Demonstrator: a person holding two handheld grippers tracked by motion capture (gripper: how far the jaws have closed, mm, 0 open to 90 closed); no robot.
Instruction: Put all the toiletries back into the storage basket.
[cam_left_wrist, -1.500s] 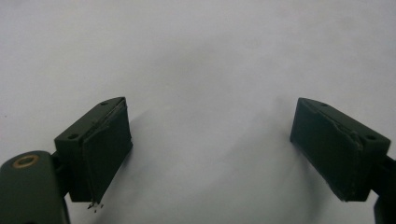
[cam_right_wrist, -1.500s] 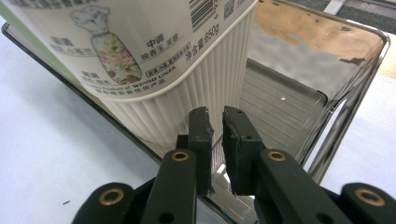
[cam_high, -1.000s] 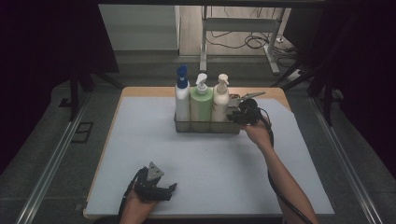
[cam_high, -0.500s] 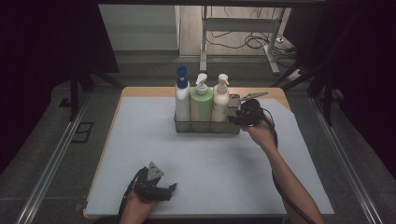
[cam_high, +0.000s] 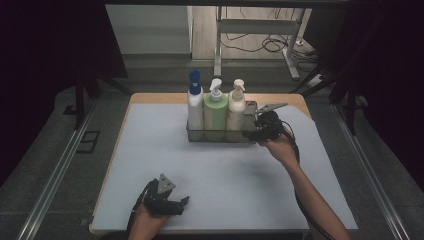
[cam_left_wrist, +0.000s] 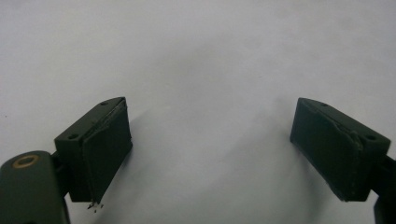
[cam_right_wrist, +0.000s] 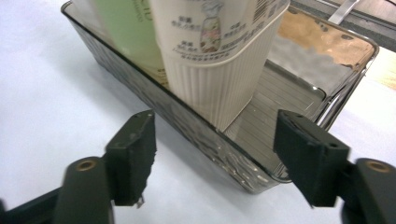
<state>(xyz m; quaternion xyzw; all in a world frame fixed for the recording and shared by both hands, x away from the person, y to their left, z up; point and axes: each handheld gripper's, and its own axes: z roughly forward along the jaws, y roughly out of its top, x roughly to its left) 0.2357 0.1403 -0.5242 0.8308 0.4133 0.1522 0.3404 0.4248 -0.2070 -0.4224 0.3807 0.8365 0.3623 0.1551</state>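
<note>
The left tongs (cam_high: 172, 204) rest wide open and empty on the desk (cam_high: 150, 150) near its front edge. At the tray (cam_high: 220, 135) holding three bottles, the right tongs (cam_high: 252, 134) have just been opening beside the cream bottle (cam_high: 236, 107), nothing between the jaws, suggesting a finished placement.
</note>
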